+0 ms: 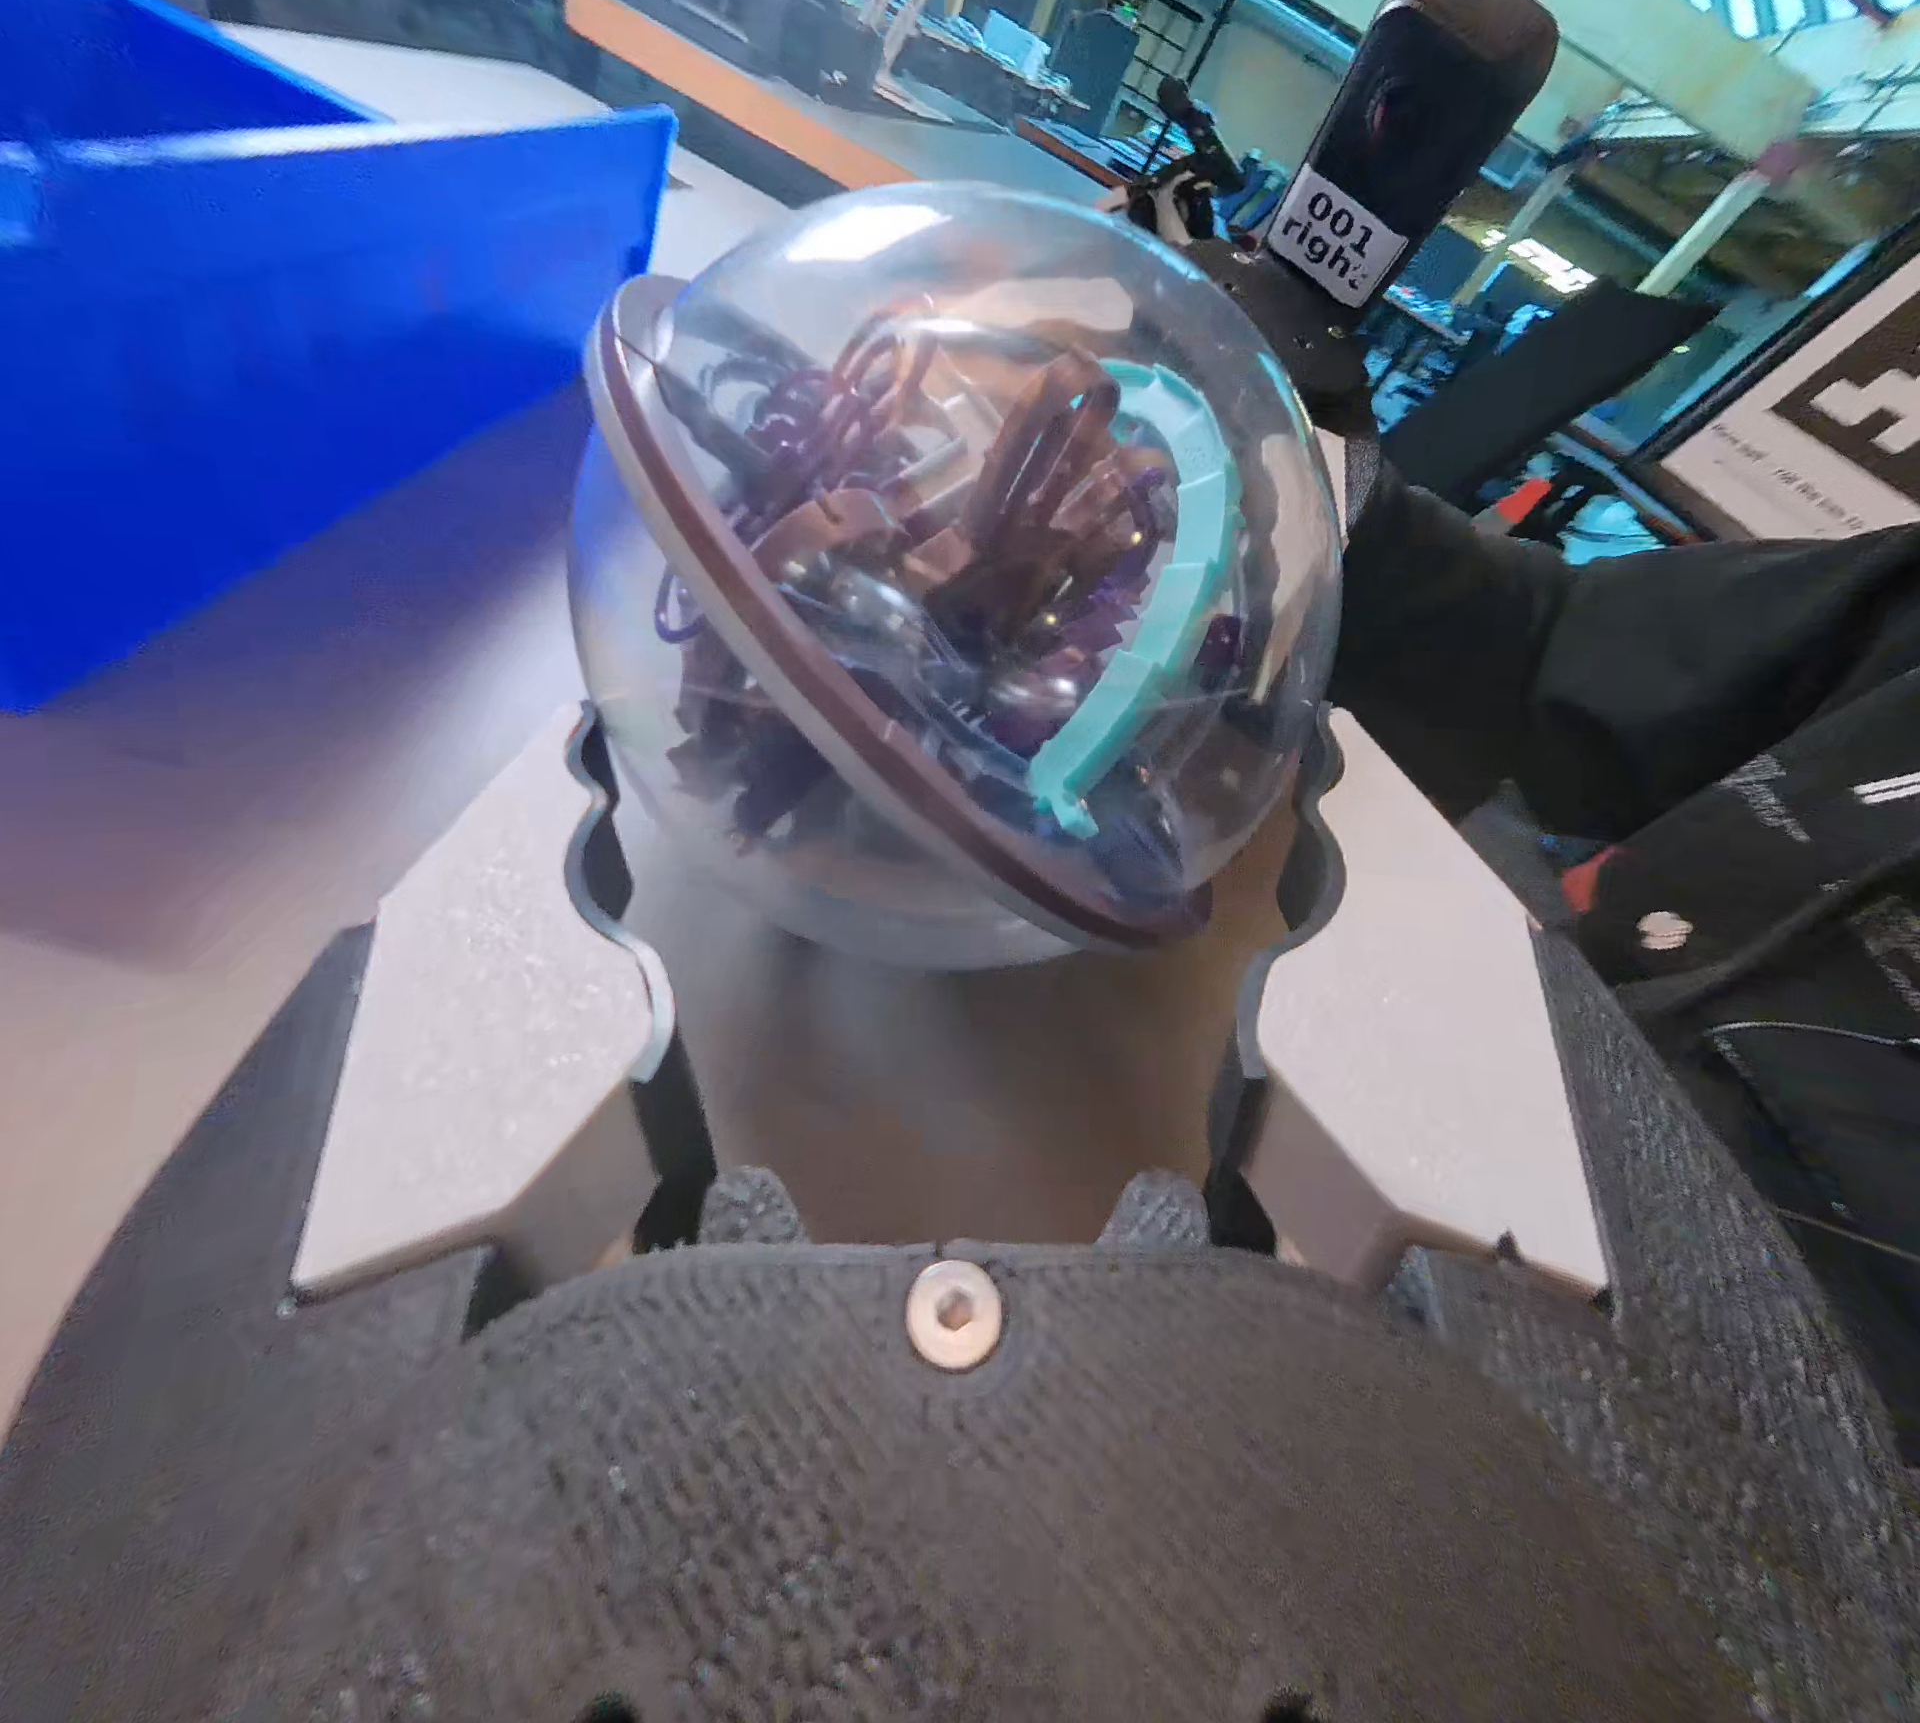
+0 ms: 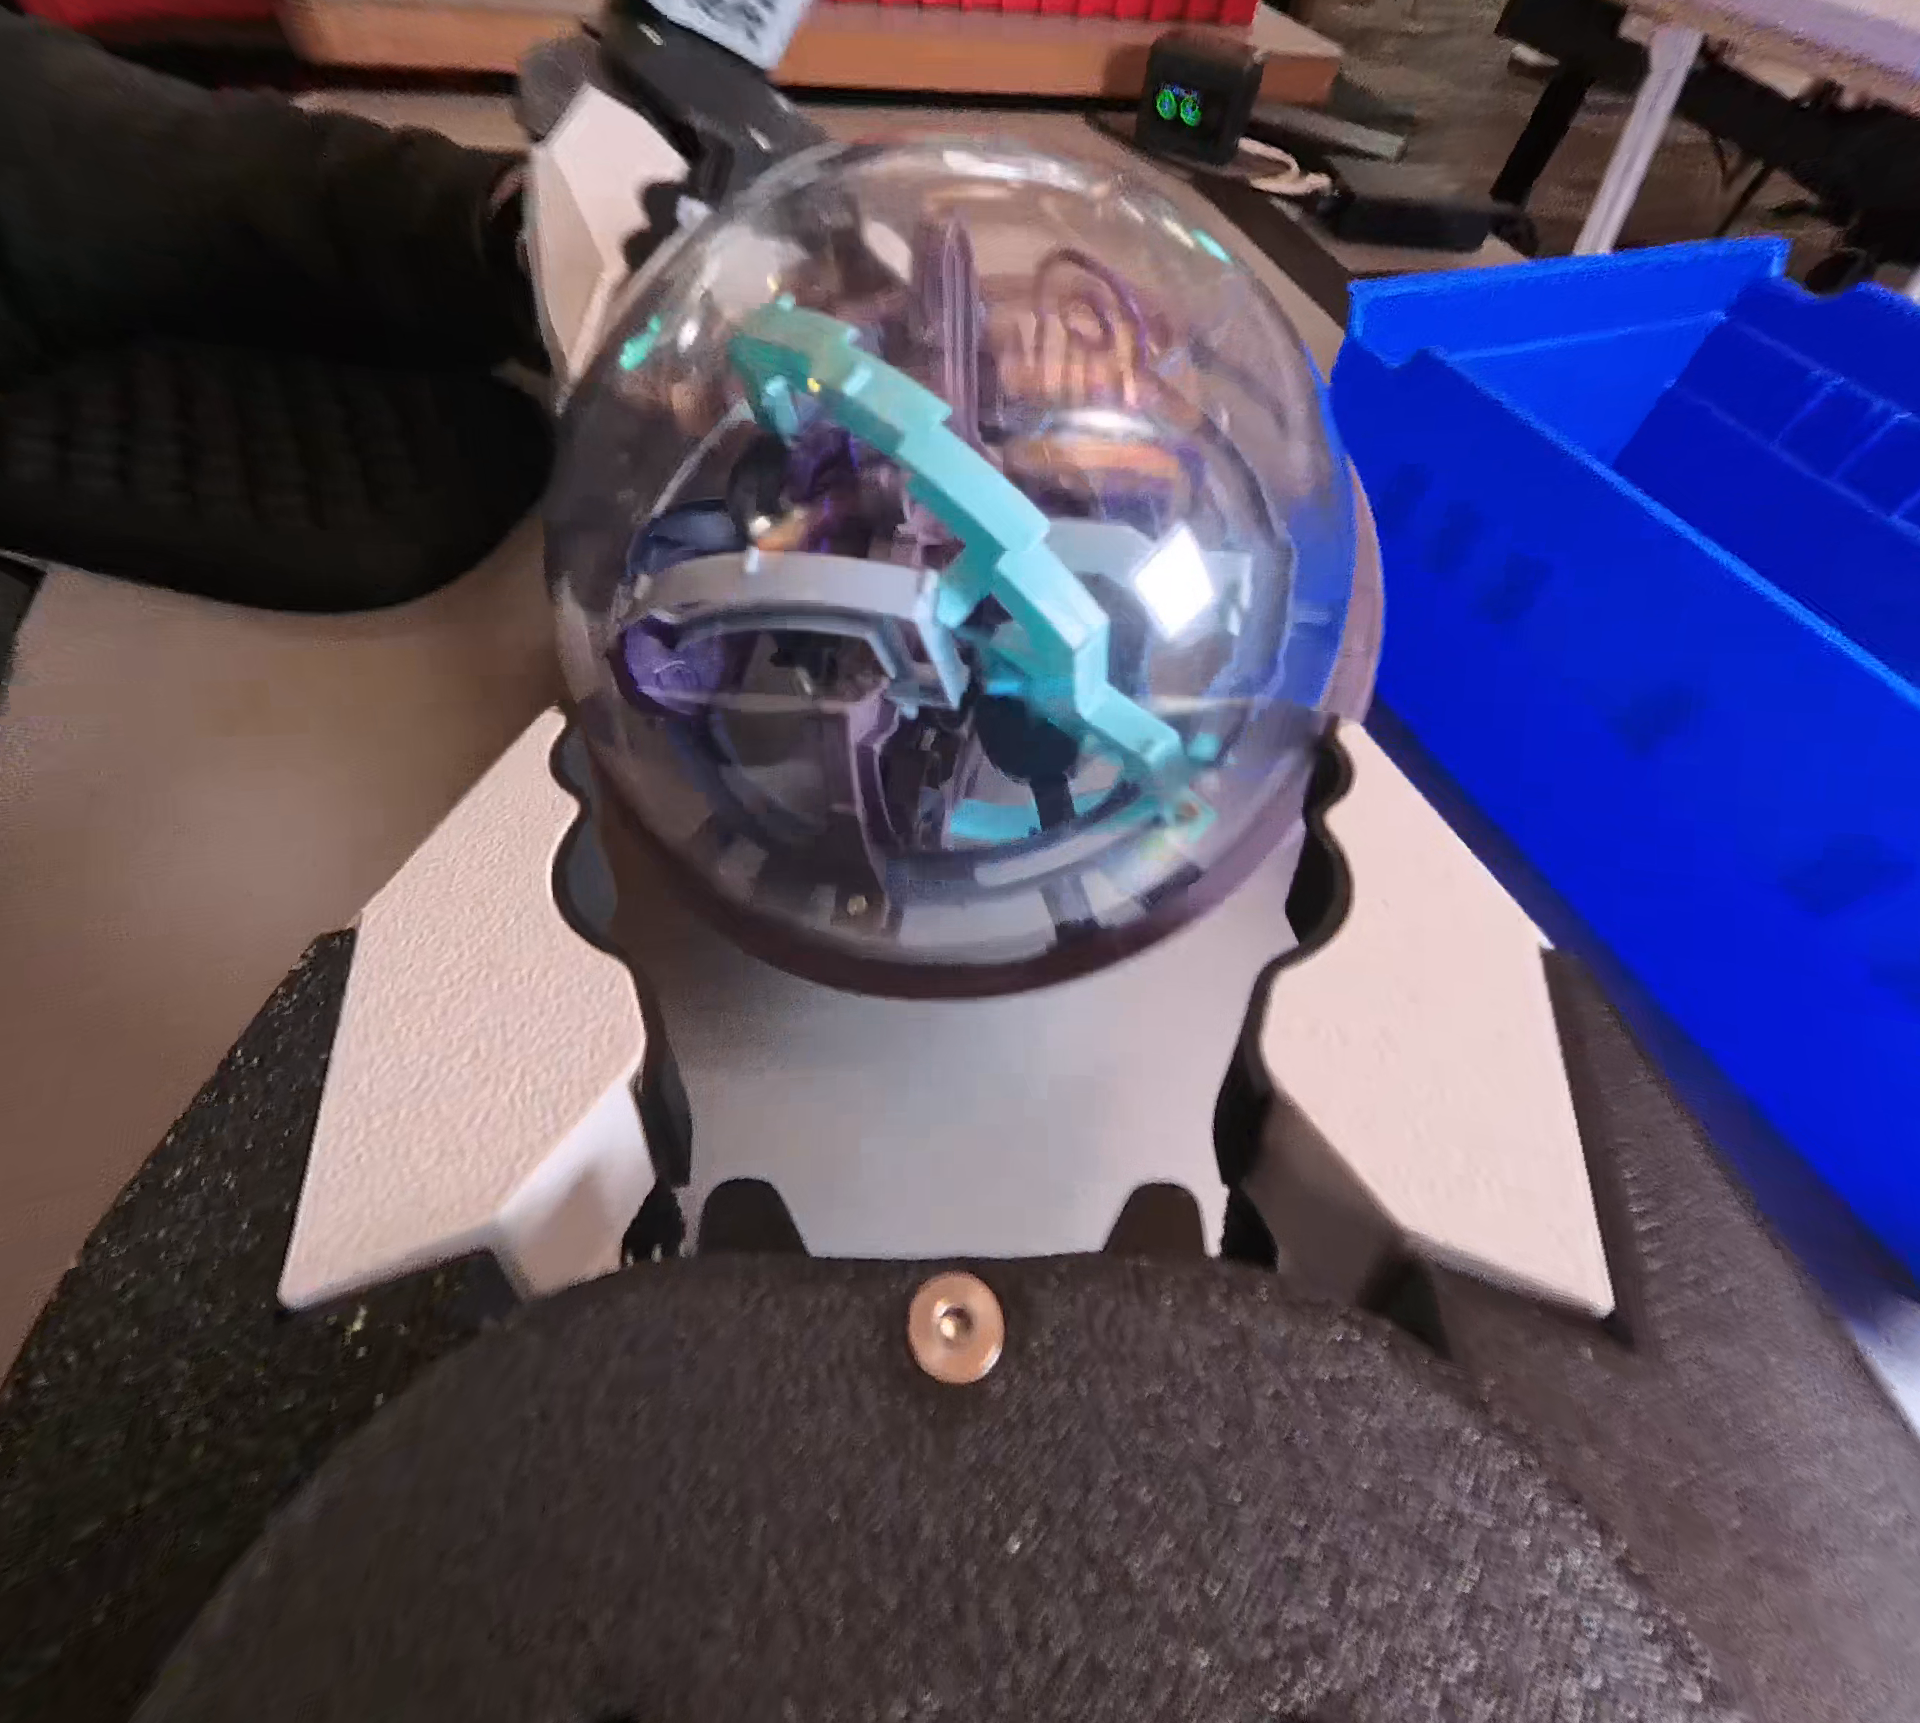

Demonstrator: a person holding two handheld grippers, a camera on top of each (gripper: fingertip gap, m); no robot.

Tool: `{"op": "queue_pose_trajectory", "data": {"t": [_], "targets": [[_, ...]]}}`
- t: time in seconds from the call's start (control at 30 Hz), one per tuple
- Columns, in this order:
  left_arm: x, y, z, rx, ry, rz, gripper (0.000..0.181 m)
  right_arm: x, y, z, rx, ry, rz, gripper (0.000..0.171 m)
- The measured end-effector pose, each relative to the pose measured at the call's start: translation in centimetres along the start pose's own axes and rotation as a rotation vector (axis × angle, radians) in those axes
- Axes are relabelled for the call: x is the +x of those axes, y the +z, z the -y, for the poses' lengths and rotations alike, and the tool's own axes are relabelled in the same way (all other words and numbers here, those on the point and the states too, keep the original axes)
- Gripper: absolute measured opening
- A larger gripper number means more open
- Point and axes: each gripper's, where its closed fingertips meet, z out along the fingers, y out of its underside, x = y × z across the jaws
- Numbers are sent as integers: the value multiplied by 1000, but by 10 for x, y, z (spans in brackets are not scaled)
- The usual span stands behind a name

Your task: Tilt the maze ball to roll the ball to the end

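The left gripper (image 1: 951,800) has its two pale fingers spread wide around the lower part of the maze ball (image 1: 951,572), their scalloped inner edges pressed to the clear shell on either side — so it is pinching the sphere, not resting under it. The right gripper (image 2: 951,800) grips the same maze ball (image 2: 951,561) from the opposite side in the same way, fingers wide apart and closed onto the shell near its dark equator ring. In the left wrist view the right gripper's black camera mount (image 1: 1423,115) rises just behind the sphere, and a dark sleeve (image 1: 1621,676) reaches in beside it.

The sphere appears held up off the tan table (image 2: 208,738), with the blue bin (image 2: 1662,593) just beside it. Its equator ring (image 1: 831,665) runs at a steep slant, so the ball is already tipped. Inside, a teal stepped track (image 2: 966,551) arcs over purple and brown track pieces.

As for progress — the grasp and lift look done and tilting seems under way. A small shiny round thing (image 1: 1049,691) near the foot of the teal track may be the rolling ball, though blur and reflections leave that unsure. Which end of the track it must reach cannot be made out, so how much remains is unclear; nothing suggests the run is finished.
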Motion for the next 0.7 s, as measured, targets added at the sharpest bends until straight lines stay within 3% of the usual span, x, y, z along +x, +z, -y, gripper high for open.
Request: {"op": "queue_pose_trajectory", "data": {"t": [0.17,0.43,0.7], "targets": [[10,-1,-16,-82,-90,-79,127,-11,-2,12,26,10,55,133],[18,-3,12,21,335,50,138,-15,-2,16,32,148,129,130],[21,-1,4,-2,207,-14,137,-17,0,22,25,272,148,129]]}}
